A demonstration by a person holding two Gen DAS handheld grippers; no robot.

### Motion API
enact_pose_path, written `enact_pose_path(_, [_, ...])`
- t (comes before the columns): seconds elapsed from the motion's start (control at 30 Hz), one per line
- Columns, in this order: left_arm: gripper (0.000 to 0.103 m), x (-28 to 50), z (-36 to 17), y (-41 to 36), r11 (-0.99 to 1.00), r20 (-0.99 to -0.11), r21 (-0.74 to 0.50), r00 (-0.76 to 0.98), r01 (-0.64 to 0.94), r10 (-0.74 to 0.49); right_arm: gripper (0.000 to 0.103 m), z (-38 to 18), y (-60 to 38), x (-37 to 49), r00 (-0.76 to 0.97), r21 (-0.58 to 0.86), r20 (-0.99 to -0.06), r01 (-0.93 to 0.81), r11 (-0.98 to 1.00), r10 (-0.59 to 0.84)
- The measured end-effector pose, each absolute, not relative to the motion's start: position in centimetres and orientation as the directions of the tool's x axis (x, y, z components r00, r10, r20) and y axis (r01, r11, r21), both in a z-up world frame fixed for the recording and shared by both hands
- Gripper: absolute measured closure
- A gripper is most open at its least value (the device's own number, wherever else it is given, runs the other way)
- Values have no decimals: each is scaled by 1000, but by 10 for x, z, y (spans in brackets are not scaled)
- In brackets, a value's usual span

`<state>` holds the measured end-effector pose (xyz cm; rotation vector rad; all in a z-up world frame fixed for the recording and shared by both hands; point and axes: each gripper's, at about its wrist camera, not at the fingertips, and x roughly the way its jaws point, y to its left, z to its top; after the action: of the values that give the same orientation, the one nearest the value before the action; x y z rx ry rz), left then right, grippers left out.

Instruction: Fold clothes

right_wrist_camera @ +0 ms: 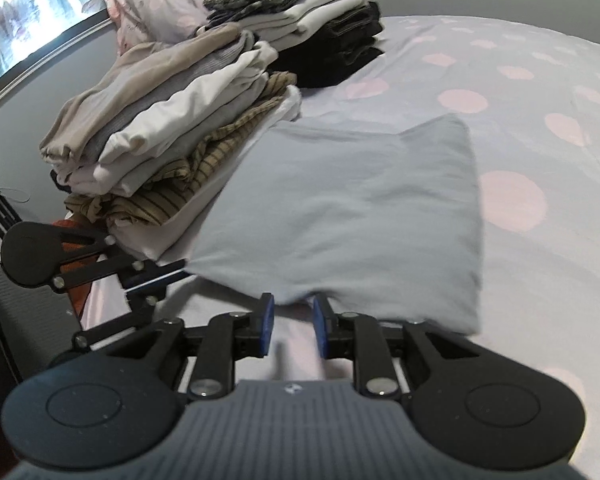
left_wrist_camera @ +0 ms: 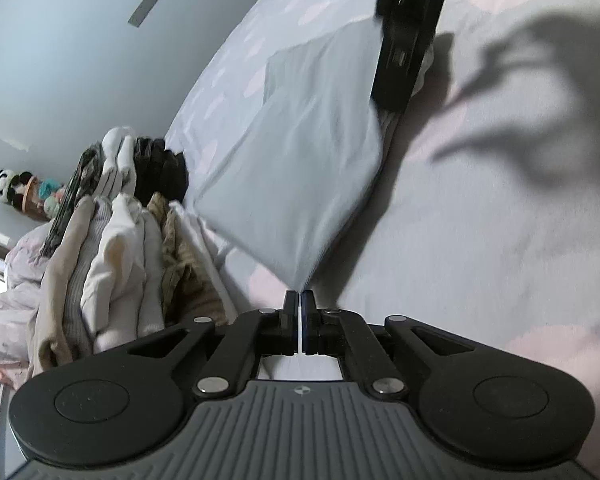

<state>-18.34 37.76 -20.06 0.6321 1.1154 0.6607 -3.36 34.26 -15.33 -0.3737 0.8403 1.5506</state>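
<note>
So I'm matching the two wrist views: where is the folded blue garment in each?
Left wrist: blue garment at centre, its near corner at the shut left gripper.
Right wrist: at centre, just beyond the right gripper.
Shared landmark: clothes pile beside it.

Left gripper (left_wrist_camera: 300,300) fully closed, right gripper (right_wrist_camera: 291,312) jaws parted, both angled downward
</note>
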Motion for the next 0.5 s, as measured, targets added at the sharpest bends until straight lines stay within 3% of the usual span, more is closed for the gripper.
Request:
enact_pose_path(0.13, [99, -187, -188, 382, 636, -582, 730, 259, -251, 771, 60, -146, 327, -20, -124, 280, -650, -956, 84, 750])
enact_pose_path(0.23, [96, -192, -162, 390, 660, -589, 623, 303, -420, 749, 42, -139, 314, -3, -75, 294, -613, -946, 139, 787])
enact_pose_path(0.3, [86, -194, -147, 397, 676, -597, 519, 344, -523, 725, 27, -137, 308, 11, -30, 315, -591, -928, 196, 806])
enact_pose_path(0.5, [59, -183, -126, 429, 640, -611, 241, 398, -730, 685, 25, -146, 322, 38, 65, 371, -597, -861, 347, 800])
